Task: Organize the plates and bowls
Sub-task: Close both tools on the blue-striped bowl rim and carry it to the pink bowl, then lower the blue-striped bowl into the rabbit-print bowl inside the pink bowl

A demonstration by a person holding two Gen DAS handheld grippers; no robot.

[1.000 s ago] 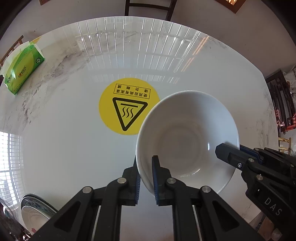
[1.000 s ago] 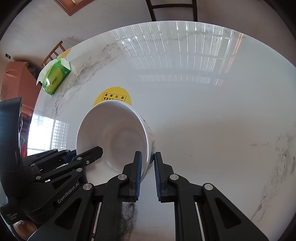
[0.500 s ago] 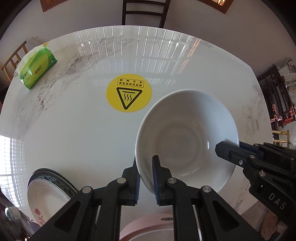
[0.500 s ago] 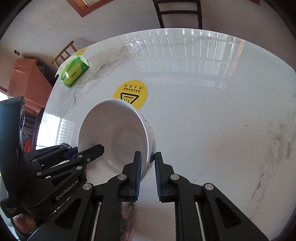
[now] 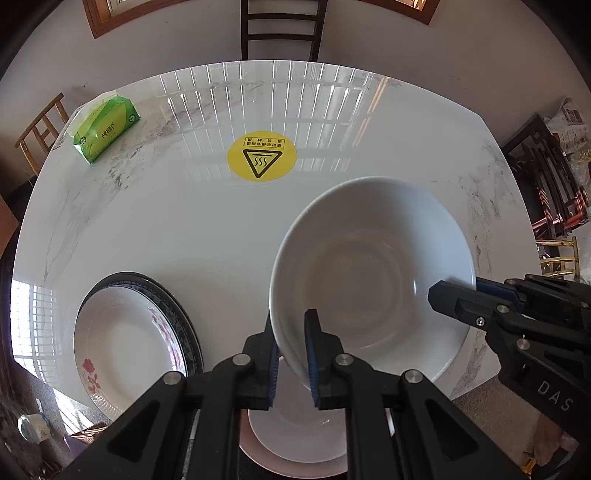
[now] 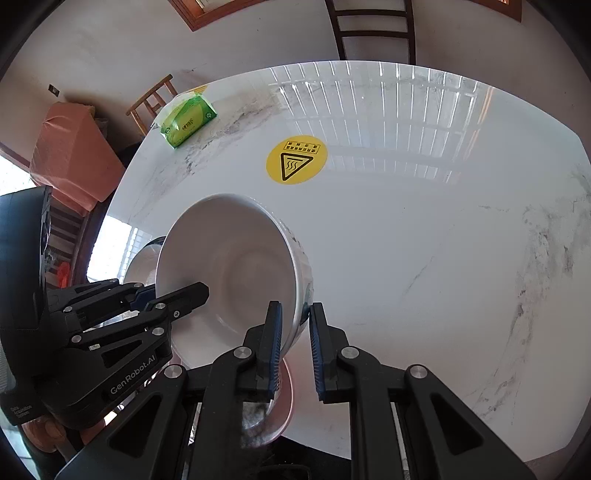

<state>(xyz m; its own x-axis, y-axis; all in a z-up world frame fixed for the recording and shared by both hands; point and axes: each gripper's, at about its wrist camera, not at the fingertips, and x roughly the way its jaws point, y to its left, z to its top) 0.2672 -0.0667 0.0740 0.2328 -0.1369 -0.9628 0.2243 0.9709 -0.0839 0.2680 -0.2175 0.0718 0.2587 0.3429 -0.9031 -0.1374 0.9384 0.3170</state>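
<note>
White bowl held over the marble table by both grippers

The left gripper (image 5: 291, 350) pinches the near rim of the white bowl (image 5: 373, 280) between its blue pads, one finger inside and one outside; the right gripper (image 5: 458, 295) clamps the rim on the bowl's right side. The bowl hangs tilted above the table (image 5: 184, 229), partly over a pink-rimmed dish (image 5: 295, 443) at the near edge. To the left lies a stack of plates (image 5: 125, 339), the top one white with a red rose. Farther off are a yellow warning sticker (image 5: 261, 160) and a green tissue pack (image 5: 105, 127) near the far left edge, with a dark chair (image 5: 280, 29) behind
</note>
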